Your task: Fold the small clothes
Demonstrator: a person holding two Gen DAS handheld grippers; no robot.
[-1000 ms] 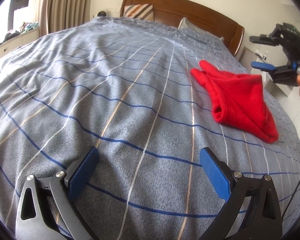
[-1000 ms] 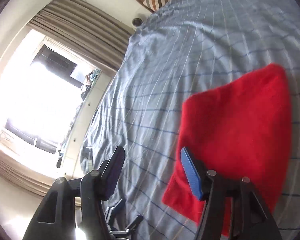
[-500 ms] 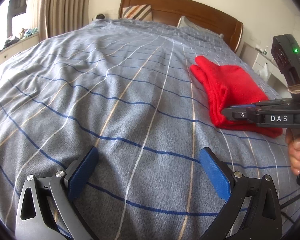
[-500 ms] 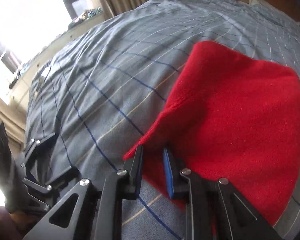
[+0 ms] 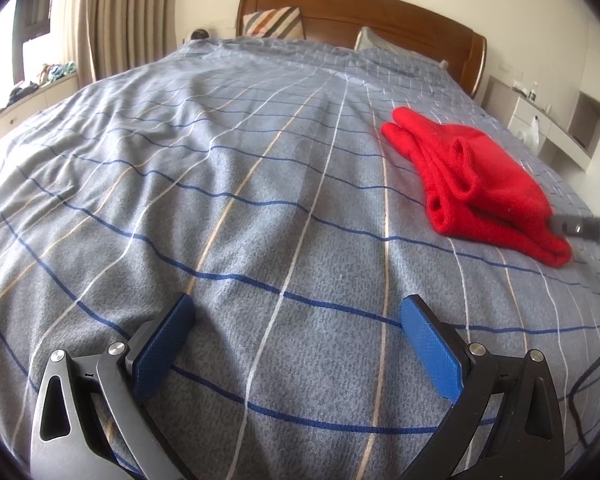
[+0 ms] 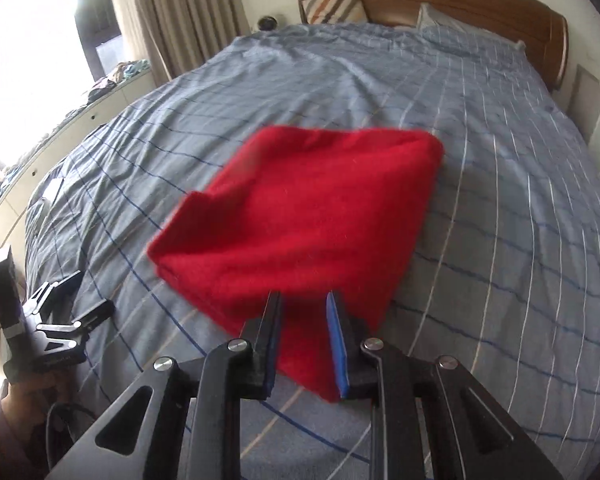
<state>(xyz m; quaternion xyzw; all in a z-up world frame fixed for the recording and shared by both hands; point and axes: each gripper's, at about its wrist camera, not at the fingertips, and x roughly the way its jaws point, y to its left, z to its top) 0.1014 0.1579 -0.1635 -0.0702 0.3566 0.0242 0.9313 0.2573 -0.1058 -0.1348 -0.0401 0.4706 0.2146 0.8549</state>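
A red fleece garment [image 5: 480, 184] lies folded on the right side of the grey checked bed cover [image 5: 260, 200]; its left edge shows bulging layers. My right gripper [image 6: 303, 300] sits at the garment's [image 6: 308, 208] near edge, jaws narrow, with red cloth pinched between the blue pads. In the left wrist view only the tip of the right gripper [image 5: 584, 228] shows, at the garment's right side. My left gripper [image 5: 298, 304] hovers low over bare cover, open wide with nothing between its fingers. The left gripper [image 6: 88, 296] also shows at the far left of the right wrist view.
A wooden headboard [image 5: 380, 8] and a striped pillow [image 5: 276, 22] stand at the far end of the bed. Curtains [image 5: 128, 12] and a cluttered window ledge [image 5: 32, 88] run along the left. White shelving [image 5: 556, 128] is on the right. A dark cable [image 5: 592, 380] trails at the right edge.
My right gripper came down from above the bed's right side, its jaws narrowed on the garment's near edge, and the garment's layers bunched up. The left gripper stayed put.
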